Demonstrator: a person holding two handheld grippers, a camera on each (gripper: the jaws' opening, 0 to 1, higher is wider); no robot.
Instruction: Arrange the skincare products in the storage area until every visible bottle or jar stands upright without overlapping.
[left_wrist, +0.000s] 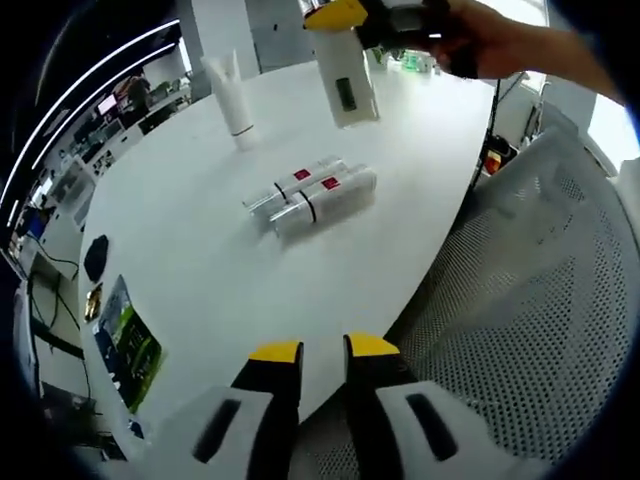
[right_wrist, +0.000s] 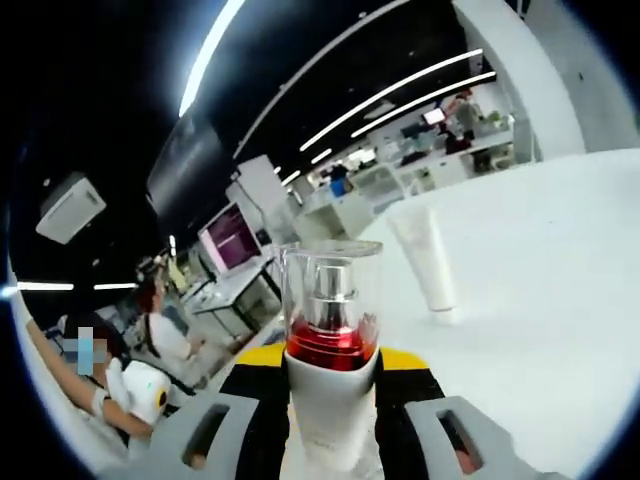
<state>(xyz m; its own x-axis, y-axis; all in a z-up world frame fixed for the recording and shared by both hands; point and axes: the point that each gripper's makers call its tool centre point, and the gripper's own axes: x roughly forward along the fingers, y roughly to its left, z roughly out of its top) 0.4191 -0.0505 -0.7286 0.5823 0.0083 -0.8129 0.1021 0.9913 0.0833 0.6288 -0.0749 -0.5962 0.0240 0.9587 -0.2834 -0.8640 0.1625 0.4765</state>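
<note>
Bottles (left_wrist: 312, 196), two of them, lie side by side on the white table (left_wrist: 200, 250), near an upright tube (left_wrist: 229, 95). Left gripper (left_wrist: 322, 352) hangs narrow, holding nothing. Right gripper (right_wrist: 330, 362) clamps a pump bottle (right_wrist: 329, 345), raised above the table.

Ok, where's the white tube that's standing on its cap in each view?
Left gripper view: the white tube stands upright at upper left, on the far part of the white table.
Right gripper view: right of centre, just beyond the pump bottle held in the right hand-held gripper.
Shared landmark: the white table it stands on.
</note>
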